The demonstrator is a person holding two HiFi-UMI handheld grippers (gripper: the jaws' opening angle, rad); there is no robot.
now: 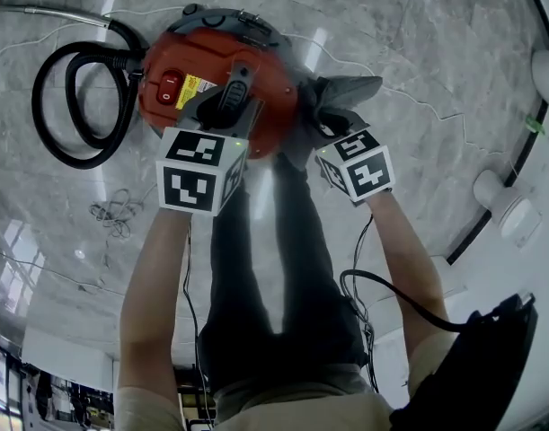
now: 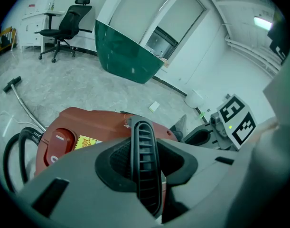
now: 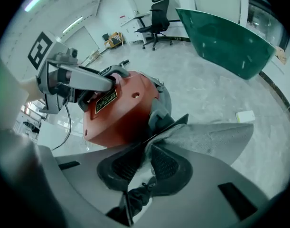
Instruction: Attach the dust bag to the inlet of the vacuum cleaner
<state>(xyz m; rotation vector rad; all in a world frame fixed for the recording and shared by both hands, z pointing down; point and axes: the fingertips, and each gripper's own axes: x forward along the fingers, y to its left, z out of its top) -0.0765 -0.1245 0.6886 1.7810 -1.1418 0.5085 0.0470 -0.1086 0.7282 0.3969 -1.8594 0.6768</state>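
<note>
Hose coiled on floor, blocks vacuum cleaner left side. Left gripper clamped on handle, top taken. Dust bag, right gripper crowd right flank. Legs close near side. Room beyond, far right.

Quick count: one red vacuum cleaner, one hose at its 9 o'clock, one grey dust bag, two grippers (left gripper, right gripper), one office chair.
</note>
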